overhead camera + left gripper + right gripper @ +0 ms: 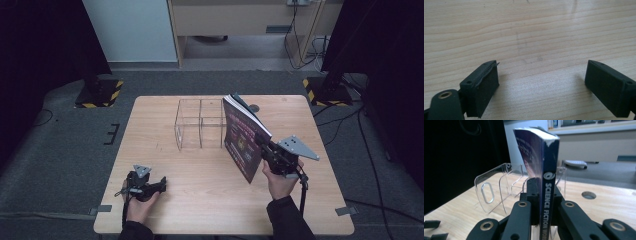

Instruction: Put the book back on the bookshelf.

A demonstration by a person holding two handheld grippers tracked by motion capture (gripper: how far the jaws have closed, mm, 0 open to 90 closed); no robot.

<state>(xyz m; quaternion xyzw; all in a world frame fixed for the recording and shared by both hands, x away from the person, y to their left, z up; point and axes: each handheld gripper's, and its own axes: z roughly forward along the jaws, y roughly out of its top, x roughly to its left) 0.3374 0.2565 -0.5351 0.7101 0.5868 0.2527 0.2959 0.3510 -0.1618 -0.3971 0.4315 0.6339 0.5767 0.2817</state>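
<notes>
High view: the right gripper (pixel 263 143) is clamped on a magazine (pixel 242 137), holding it upright and slightly tilted at roughly 3 o'clock of the table centre, just beside the right wall of a clear acrylic divider rack (pixel 200 124). The grip sits on the spine edge; judged purpose: keeping the magazine vertical so it can be slid edge-first into one of the rack's slots.

Right gripper view: both jaws press against the magazine (pixel 541 175) at its spine, where the lettering "SCIENCE FICTION" is legible. The rack (pixel 499 187) stands beyond it, toward 11 o'clock, with its transparent partitions upright and its slots empty as far as can be seen.

The left gripper (pixel 161 184) rests low on the table at about 7 o'clock, well apart from the rack. Left gripper view: its jaws stand wide apart with nothing but bare wood between them (pixel 541 82). Judged role: parked, keeping the approach path free.

Surface: a light wood-grain table (pixel 165 215), matte, with a round hole (pixel 254 107) near the far edge at 1 o'clock. Room: grey carpet, black curtains at both sides, stand bases with yellow-black hazard tape (pixel 100 95), a pale wooden desk (pixel 230 20) and loose cables (pixel 300 45) at 12 o'clock.
</notes>
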